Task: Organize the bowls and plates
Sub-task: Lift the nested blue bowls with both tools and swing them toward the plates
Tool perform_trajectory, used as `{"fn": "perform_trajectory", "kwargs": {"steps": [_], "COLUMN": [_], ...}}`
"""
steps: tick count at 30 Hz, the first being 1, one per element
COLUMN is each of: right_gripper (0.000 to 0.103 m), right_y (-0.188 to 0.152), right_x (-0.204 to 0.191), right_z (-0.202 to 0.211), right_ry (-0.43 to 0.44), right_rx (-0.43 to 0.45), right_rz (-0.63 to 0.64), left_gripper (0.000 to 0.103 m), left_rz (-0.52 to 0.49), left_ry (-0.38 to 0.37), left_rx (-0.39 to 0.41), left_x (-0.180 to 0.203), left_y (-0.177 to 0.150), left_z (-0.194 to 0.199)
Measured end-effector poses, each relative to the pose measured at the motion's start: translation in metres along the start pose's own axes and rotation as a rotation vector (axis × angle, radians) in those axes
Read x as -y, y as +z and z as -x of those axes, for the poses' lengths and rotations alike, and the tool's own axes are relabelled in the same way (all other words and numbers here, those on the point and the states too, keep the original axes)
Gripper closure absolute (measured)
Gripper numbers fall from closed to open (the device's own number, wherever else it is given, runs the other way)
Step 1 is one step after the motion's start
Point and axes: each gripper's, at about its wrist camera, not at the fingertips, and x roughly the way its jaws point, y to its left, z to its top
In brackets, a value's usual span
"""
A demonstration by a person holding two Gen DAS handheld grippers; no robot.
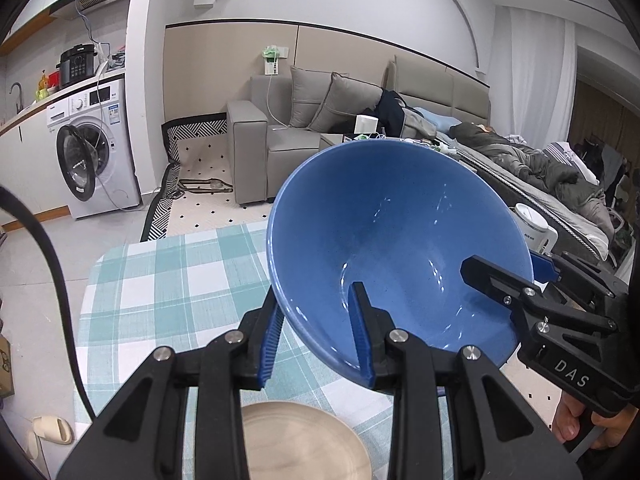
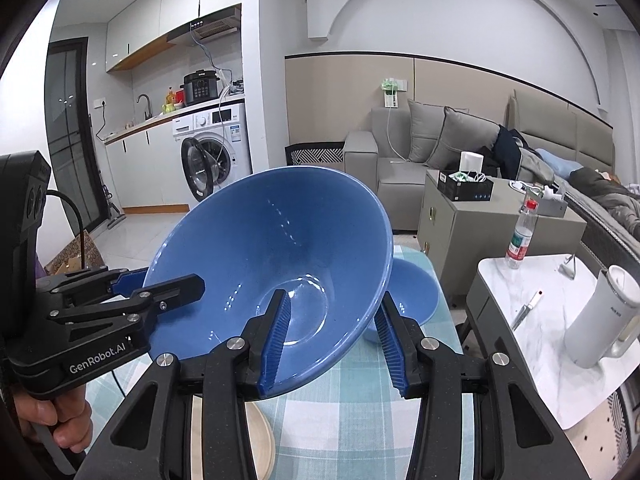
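A large blue bowl [image 1: 400, 224] hangs tilted above the checked tablecloth [image 1: 160, 280], held from two sides. My left gripper [image 1: 316, 312] is shut on its near rim, one finger inside and one outside the wall. My right gripper [image 1: 504, 276] clamps the rim on the right side. In the right wrist view the same bowl [image 2: 272, 248] sits between the right gripper [image 2: 332, 308] pads, with the left gripper [image 2: 160, 284] pinching its left edge. A smaller blue bowl [image 2: 416, 292] rests on the cloth behind. A beige plate [image 1: 300, 440] lies below the fingers, also showing in the right wrist view [image 2: 260, 432].
A white marble side table [image 2: 552, 340] to the right carries a white kettle [image 2: 600, 320], a plastic bottle [image 2: 522, 236] and a knife [image 2: 526, 310]. Beyond stand a grey cabinet [image 2: 460, 232], a sofa [image 1: 272, 140] and a washing machine [image 1: 92, 152].
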Motion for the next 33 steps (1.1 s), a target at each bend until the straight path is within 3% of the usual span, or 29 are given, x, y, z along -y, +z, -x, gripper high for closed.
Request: {"fn": "perform_trajectory", "kwargs": {"steps": [11,18,33], "right_gripper": [0.059,0.059,0.059], "right_y": [0.019,0.013,-0.002], "right_x": [0.024,0.053,0.101], "right_z": [-0.021,-0.058,-0.125], "right_ry": [-0.023,-0.052,-0.099], "right_rx": [-0.011,-0.031,0.002], "right_rz": [0.001,-0.040,-0.099], "left_gripper": [0.073,0.072,0.072], "left_rz": [-0.008,-0.003,0.011], "left_ry": [-0.025,-0.060,-0.078], "left_rx": [-0.022,-0.068,-0.048], "left_x": [0.003,0.010,0.020], "left_y": [0.019,0.019,0.021], "left_z": [-0.038,-0.088,-0.157]}}
